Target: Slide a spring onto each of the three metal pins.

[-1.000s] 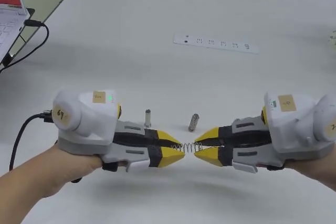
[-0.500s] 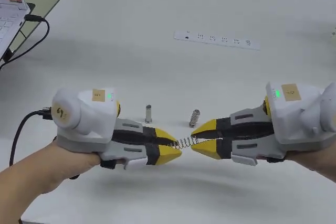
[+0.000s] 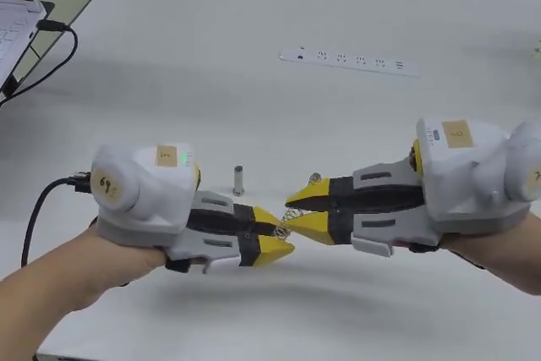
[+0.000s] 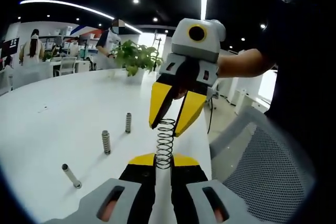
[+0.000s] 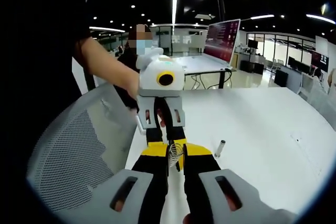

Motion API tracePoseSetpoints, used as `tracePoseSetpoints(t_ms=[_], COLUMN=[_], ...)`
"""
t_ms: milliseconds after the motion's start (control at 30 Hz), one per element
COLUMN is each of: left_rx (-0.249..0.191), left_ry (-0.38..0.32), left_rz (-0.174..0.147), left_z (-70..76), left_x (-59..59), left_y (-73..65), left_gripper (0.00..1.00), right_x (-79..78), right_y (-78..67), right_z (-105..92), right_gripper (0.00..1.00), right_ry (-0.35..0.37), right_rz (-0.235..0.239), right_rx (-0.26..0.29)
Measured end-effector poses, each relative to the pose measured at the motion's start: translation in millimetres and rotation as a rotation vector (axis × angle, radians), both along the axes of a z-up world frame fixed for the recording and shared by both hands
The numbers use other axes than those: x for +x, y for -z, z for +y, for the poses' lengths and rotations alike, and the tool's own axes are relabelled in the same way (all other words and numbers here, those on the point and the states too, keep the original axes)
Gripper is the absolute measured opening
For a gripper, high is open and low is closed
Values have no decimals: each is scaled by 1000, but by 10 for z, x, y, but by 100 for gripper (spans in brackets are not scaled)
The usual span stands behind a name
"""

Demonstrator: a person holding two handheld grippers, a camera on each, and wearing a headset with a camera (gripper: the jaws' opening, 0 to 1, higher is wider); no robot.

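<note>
**Grip.** The left hand-held gripper [image 3: 281, 238] has its jaws drawn together on one end of a small coil spring [image 4: 165, 142]. The right hand-held gripper [image 3: 293, 213] meets it nose to nose, and its yellow jaws pinch the other end. In the left gripper view those jaws taper in against the top coils. The spring is held clear of the counter [image 3: 254, 82], bridging the two sets of tips. In the head view it looks short and slightly skewed, not straight.

**Pins.** A bare pin [image 3: 238, 179] stands upright on the counter just beyond the left gripper's jaws. The left gripper view shows a second pin [image 4: 106, 141] with coils around it. A third pin [image 4: 128, 122] stands further off, and whether it carries a spring is too small to confirm. A power strip [image 3: 348, 62] lies well apart, toward the far side.

**Assessment.** At least one pin is unfilled, and the held spring appears intended for it.

**Hazards.**
- The spring is gripped at both ends and may be under load. If one side lets go abruptly, it could flick out and roll off the near edge.
- Crooked coils would catch on the pin's top instead of sliding down.
- Both gripper bodies are bulky and close to the bare pin. A careless approach could knock it over or block the view of its tip.
</note>
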State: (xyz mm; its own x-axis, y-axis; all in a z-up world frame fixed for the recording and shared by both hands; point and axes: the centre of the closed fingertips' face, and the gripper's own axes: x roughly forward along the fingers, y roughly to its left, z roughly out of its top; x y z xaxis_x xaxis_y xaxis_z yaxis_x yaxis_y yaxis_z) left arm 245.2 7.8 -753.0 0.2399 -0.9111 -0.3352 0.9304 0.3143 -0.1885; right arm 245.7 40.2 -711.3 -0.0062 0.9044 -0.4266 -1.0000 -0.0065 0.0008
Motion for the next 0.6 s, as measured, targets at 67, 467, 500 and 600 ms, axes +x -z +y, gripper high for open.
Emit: tracePoseSetpoints(t_ms=[67,467,500,600], left_rx=[13,21,22,23], left_ry=[2,5,3,-3], left_rz=[-9,-23,-26,-27], left_z=[7,27,31,54], left_x=[3,15,19,27], left_y=[10,2,-1,-8], left_gripper=[2,2,2,2], right_x=[-15,-39,-38,-41], right_y=[2,-32,-34,-43], right_z=[26,101,100,106], right_gripper=[8,8,8,8], right_ry=[-14,-10,-9,-10], right_rz=[-35,-71,-74,-89], right_rx=[-10,17,18,22])
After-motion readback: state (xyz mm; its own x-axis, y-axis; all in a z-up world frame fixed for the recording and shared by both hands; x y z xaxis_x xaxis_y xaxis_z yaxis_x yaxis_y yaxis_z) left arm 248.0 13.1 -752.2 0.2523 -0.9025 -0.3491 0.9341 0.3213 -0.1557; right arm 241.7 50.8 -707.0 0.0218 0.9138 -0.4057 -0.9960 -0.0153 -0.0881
